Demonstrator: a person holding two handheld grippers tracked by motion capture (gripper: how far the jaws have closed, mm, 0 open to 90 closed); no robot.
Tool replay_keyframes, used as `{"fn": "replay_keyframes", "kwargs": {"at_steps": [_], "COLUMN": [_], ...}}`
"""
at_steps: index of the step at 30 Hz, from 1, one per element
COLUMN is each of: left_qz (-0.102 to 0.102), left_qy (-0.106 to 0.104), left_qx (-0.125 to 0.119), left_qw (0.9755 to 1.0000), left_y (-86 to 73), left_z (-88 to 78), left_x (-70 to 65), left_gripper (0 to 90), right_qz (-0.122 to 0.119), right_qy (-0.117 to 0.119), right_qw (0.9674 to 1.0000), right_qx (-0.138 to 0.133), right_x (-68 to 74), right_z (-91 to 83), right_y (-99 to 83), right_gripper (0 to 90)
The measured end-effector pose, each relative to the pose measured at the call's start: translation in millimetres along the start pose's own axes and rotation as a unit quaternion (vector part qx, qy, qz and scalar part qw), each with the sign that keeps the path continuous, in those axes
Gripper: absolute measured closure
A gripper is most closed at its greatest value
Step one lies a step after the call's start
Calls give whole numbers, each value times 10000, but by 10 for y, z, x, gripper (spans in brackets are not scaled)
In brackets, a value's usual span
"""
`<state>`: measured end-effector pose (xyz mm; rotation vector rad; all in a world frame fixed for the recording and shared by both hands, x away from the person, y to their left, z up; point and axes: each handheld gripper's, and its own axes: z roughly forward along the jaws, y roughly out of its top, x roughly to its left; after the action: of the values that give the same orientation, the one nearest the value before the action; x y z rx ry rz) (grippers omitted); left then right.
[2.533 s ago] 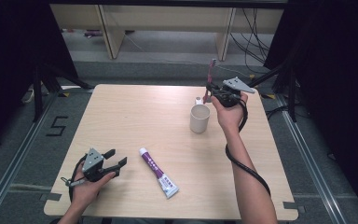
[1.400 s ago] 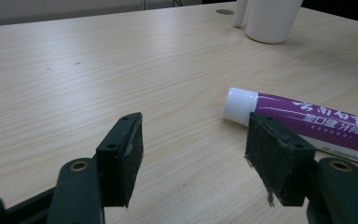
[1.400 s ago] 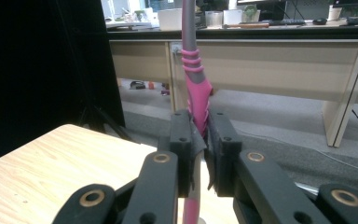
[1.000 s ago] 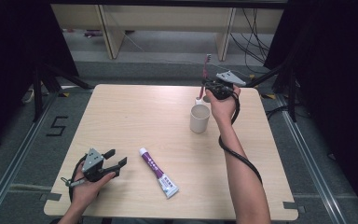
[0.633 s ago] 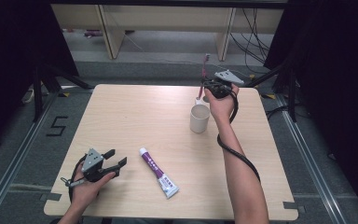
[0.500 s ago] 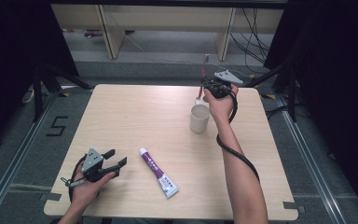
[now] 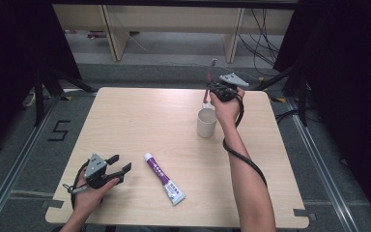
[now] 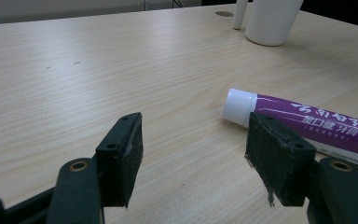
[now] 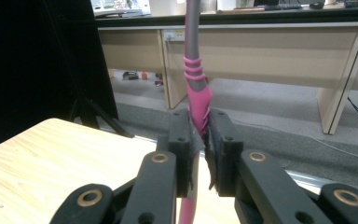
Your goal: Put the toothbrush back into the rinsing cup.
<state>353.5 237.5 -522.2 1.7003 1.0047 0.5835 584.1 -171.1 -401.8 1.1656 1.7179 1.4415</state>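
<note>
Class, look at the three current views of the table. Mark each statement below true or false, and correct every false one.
1. The right tool is shut on a pink and grey toothbrush. True.
2. The purple and white toothpaste tube stands inside the white cup. False: it lies flat on the light wooden table.
3. The left tool holds nothing, its jaws apart. True.
4. The toothpaste tube has lost its cap. False: a white cap is on it.
5. The cup lies tipped over. False: it stands upright.

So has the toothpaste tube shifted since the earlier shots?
No. The toothpaste tube lies at the same spot and angle near the table's front edge.
</note>
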Motion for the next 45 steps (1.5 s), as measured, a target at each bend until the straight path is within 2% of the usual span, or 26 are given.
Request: {"fn": "replay_keyframes", "kwargs": {"at_steps": [8,9,12,14,19,22,23,24,25,26,27,30,33,35,37,41,42,43,44,45], "left_qz": [-9,-7,-11,-14,-9,-6,-8,-8,-16,-7,-6,-7,-6,0,-3,-3,-3,-2,-1,-1], "left_qy": [-6,-6,-8,-11,-9,-10,-11,-3,-14,0,-9,-6,-3,-4,-9,-11,-12,-11,-12,-11], "left_qx": [-14,-9,-3,-9,-5,-7,-6,-3,-10,4,1,2,0,4,7,6,1,0,2,0], "left_qw": [10000,10000,10000,10000,10000,10000,10000,10000,10000,10000,10000,10000,10000,10000,10000,10000,10000,10000,10000,10000], "left_y": [-1,-1,-1,-1,-1,-1,-1,-1,-2,-1,-1,-1,-2,-2,-1,-1,-2,-2,-2,-2], "left_z": [-1,-1,0,-1,-1,-2,-2,-2,-1,-2,-2,-2,-3,-4,-4,-3,-3,-3,-3,-3], "left_x": [1,1,-1,-2,0,0,0,-1,-2,-3,-3,-4,-2,-3,-4,-4,-5,-5,-5,-5], "left_gripper": [363,363,363,363,363,363,363,363,363,363,363,363,363,363,363,363,363,363,363,363], "right_qz": [-40,13,-69,9,-108,-83,-165,-84,-146,-60,-172,-66,-187,-90,-150,-113,-224,-151,-262,-261], "right_qy": [15,-20,-1,-19,12,8,22,6,-7,-6,-30,-23,-24,-31,-41,-41,-15,-35,-17,-16], "right_qw": [9999,9999,9999,9998,9996,9995,9994,9994,9993,9994,9994,9992,9989,9987,9985,9981,9979,9979,9975,9974], "right_qx": [111,145,146,176,249,306,307,328,340,328,299,404,427,501,531,609,602,632,660,674], "right_x": [1,8,-3,14,2,-3,-12,-4,-10,-3,-14,5,-12,0,-2,6,-11,5,-9,-5], "right_z": [16,11,16,14,28,27,32,30,30,30,32,28,38,32,33,37,47,43,47,49], "right_y": [-23,-28,-29,-41,-72,-94,-96,-105,-106,-113,-114,-129,-147,-161,-171,-185,-190,-195,-194,-198], "right_gripper": [815,815,815,815,815,815,815,815,815,815,814,814,814,814,813,813,813,813,813,812]}}
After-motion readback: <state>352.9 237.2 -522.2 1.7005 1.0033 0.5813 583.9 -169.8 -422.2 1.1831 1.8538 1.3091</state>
